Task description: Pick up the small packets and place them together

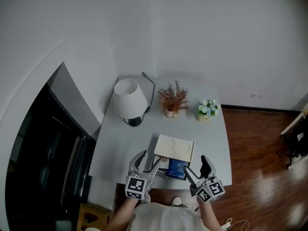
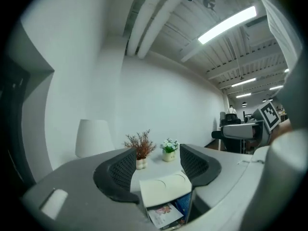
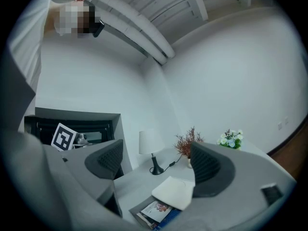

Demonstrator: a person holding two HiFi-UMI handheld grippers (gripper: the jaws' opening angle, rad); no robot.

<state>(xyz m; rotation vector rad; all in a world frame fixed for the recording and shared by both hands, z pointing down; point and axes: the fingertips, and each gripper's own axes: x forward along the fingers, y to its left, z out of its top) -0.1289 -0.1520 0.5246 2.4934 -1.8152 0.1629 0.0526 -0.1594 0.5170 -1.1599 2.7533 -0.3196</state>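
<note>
Several small packets, a white printed one (image 1: 163, 164) and a blue one (image 1: 176, 169), lie in a heap at the near edge of the pale table (image 1: 120, 148). A flat cream box (image 1: 174, 147) partly covers them. My left gripper (image 1: 149, 159) is open and empty, raised just left of the heap. My right gripper (image 1: 196, 164) hovers just right of it, also open and empty. The left gripper view looks between its jaws (image 2: 156, 165) at the cream box (image 2: 166, 187) and the packets (image 2: 166, 214) below. In the right gripper view, box (image 3: 174, 192) and packets (image 3: 156, 210) lie low between the jaws (image 3: 156, 162).
A white lamp (image 1: 130, 100) with a black cord stands at the table's back left. A dried reddish plant (image 1: 173, 99) and a small pot of flowers (image 1: 207, 109) stand along the back. A dark cabinet (image 1: 48, 153) is left of the table, wooden floor (image 1: 260, 148) to the right.
</note>
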